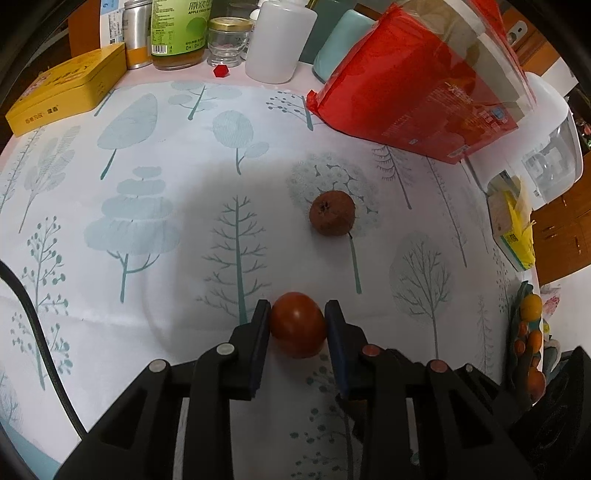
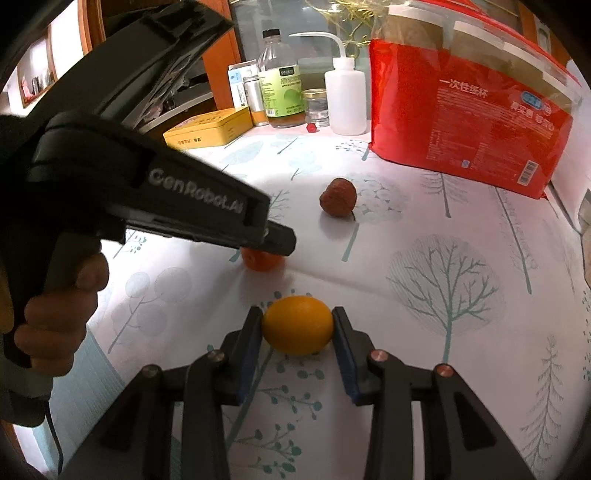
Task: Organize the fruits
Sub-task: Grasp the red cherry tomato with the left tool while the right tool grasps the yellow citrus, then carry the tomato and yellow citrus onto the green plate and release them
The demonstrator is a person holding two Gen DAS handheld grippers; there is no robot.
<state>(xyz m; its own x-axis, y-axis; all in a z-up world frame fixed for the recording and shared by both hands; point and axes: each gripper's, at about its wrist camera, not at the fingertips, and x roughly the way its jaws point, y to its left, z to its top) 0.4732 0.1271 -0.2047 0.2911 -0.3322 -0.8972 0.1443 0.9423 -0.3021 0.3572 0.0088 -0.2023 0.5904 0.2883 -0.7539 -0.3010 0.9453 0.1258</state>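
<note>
At the far left of the desk, near the back edge, a yellow tin lies flat, and just beside it stand a metal can, a green-labelled bottle, a small glass jar and a white squeeze bottle, with a tiny red piece on the cloth in front of the jar. The desk wears a white cloth printed with pale blue trees.

Nearer the middle, the left gripper is clamped on a red-orange fruit, its blue-padded fingers touching both sides while the fruit sits low on the cloth. In the right wrist view the same fruit peeks out under the black gripper body. Behind it, apart from both grippers, a brown rough-skinned fruit rests alone on the cloth.

To the right of the red-orange fruit, the right gripper is closed around a yellow-orange fruit, pads pressed to its sides, down at the cloth.

Further right, a big red packet leans at the back, and a white appliance stands at the desk's right edge.
</note>
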